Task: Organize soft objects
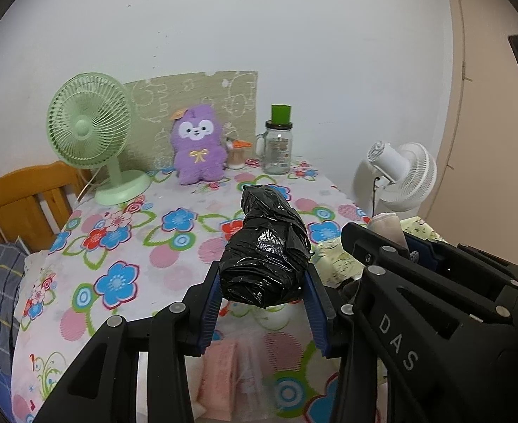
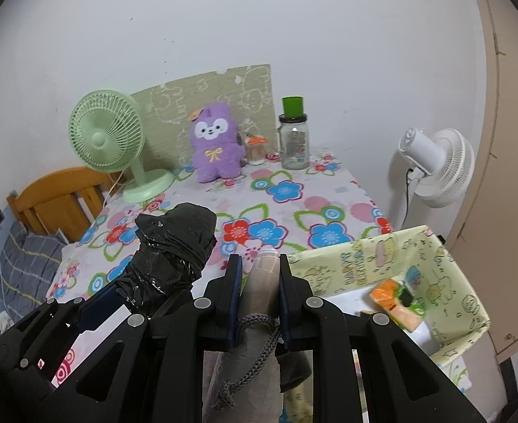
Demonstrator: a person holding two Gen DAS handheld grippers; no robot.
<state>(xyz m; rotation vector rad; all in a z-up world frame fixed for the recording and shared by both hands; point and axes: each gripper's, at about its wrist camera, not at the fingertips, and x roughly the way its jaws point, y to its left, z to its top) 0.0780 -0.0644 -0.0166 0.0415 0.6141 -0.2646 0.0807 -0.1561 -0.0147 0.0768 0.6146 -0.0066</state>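
Left wrist view shows the left gripper (image 1: pixel 264 299) squeezing a black plastic bundle (image 1: pixel 267 246) between its blue pads, up in the air above the flowery tablecloth (image 1: pixel 135 246). The right gripper (image 2: pixel 259 292) sits just beside it and pinches a thin beige roll (image 2: pixel 264 282) with a grey cord (image 2: pixel 255 345) hanging under it; its jaws are very close together. What the roll is made of is hard to tell, because it is so near the lens.

My guess is that this is the carry step: 2 soft things are held and on their way to the yellow fabric box (image 2: pixel 445 264). Next, each one needs to be brought over the box and let go inside, 1 at a time, without bumping the soft wall.

Only the right wrist view looks into the box, where orange packets (image 2: pixel 396 303) already lie on the bottom. The left wrist view shows just a bit of the box, but it shows pink cloth (image 1: pixel 220 373) lying below the held bundle, which the other view misses. Far back stand a purple plush toy (image 1: pixel 197 148), a green fan (image 1: pixel 89 130) and a glass jar (image 1: pixel 278 148).
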